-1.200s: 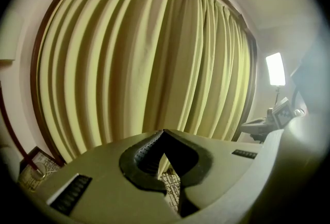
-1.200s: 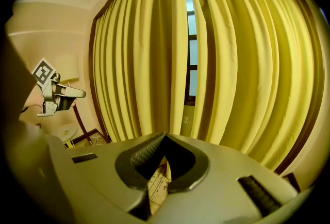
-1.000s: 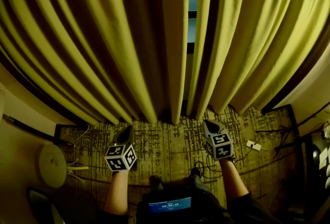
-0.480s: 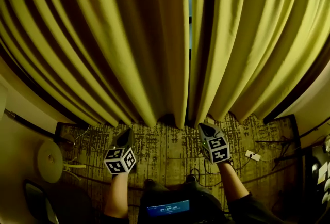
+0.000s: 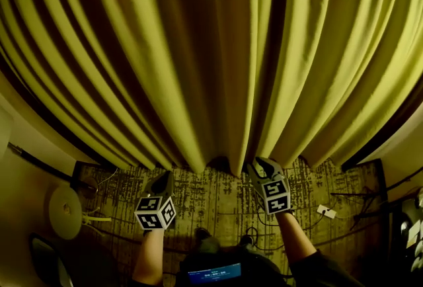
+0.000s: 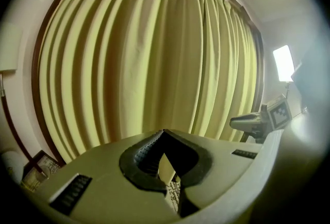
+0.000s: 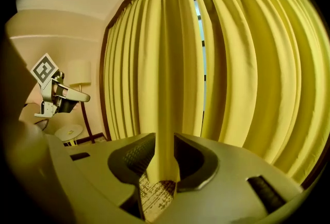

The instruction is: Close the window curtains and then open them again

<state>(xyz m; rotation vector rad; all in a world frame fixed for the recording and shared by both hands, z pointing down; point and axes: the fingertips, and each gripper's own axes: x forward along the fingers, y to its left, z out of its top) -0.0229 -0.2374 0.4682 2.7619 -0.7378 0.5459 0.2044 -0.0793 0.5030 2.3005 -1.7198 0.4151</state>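
Two yellow pleated curtains, left (image 5: 132,47) and right (image 5: 324,47), hang to the floor and meet in the middle; in the head view no window shows between them. A thin bright slit (image 7: 198,37) remains in the right gripper view. My right gripper (image 5: 261,163) is at the hem near the meeting edges. Its jaws have just been opening, and one curtain fold (image 7: 166,114) hangs loose between them (image 7: 164,138). Which panel that fold belongs to I cannot tell. My left gripper (image 5: 162,178) is shut and empty (image 6: 164,132), a little short of the left curtain.
A patterned carpet (image 5: 211,196) runs below the curtains. A round white side table (image 5: 66,211) stands at the left, by a floor lamp (image 7: 80,70). Cables and a white plug (image 5: 325,211) lie at the right. A small blue screen (image 5: 213,273) sits at my chest.
The strip of window between the curtains has narrowed and vanished from the head view. My right gripper has moved left and closer to the hem. The left gripper has shifted slightly.
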